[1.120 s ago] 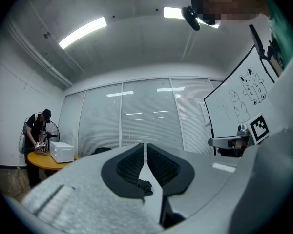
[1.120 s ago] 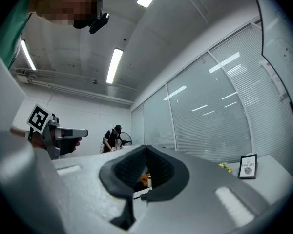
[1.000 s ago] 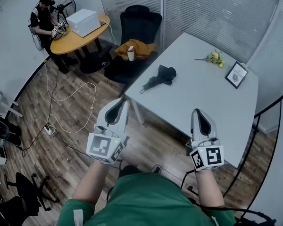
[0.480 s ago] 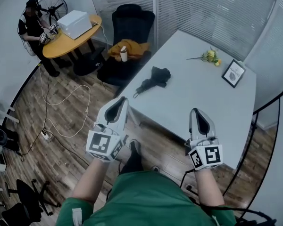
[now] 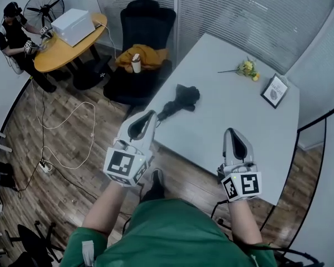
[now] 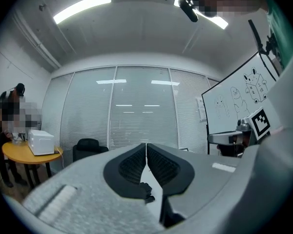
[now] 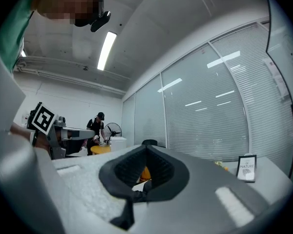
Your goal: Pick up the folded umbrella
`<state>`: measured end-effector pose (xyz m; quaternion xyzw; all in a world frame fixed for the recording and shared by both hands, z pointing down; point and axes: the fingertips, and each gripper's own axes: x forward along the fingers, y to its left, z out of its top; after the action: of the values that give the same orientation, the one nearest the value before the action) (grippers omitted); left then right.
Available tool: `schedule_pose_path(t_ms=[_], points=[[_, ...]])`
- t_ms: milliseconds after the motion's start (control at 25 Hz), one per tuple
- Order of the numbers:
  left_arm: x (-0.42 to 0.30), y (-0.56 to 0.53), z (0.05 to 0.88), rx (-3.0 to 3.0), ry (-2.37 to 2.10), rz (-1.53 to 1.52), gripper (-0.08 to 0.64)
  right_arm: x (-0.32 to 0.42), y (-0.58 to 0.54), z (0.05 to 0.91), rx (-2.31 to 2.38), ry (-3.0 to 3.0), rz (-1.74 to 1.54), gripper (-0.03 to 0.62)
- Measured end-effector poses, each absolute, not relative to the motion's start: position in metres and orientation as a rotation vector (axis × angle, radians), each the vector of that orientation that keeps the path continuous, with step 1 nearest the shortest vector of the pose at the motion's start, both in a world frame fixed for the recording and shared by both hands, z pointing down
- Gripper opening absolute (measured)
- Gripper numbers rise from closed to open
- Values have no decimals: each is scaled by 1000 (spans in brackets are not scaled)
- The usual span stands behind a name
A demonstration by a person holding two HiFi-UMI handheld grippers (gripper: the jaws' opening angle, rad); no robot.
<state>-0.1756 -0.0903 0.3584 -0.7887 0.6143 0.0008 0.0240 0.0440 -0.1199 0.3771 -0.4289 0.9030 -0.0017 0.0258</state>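
Head view: folded umbrella [image 5: 181, 100] lies ahead of left tongs [image 5: 151, 115], untouched.

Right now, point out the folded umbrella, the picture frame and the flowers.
folded umbrella [image 5: 182, 99], head view, bunched black canopy.
picture frame [image 5: 274, 90], head view, white face.
flowers [image 5: 249, 67], head view, yellow blooms.

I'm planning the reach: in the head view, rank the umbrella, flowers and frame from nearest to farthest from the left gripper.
From the left gripper:
1. The umbrella, just ahead, near the left edge of the table.
2. The flowers, on the far side, toward the blinds.
3. The frame, at the far right edge.
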Motion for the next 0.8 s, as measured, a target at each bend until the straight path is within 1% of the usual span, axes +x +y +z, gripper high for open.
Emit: schedule_pose_path(t_ms=[240,440,600,800], points=[[-211,-143,371,-2516,1806,-15,11,-5,-159,373,-1390,2817,26,3],[-233,-180,405,-2595,1734,-150,9,-35,-179,378,-1483,2811,24,3],[-246,-211,438,-2695,1706,-191,9,-44,-190,384,-1569,2800,31,3],[-235,-242,474,-2829,1618,-281,12,-40,-202,393,-1662,2785,13,3]])
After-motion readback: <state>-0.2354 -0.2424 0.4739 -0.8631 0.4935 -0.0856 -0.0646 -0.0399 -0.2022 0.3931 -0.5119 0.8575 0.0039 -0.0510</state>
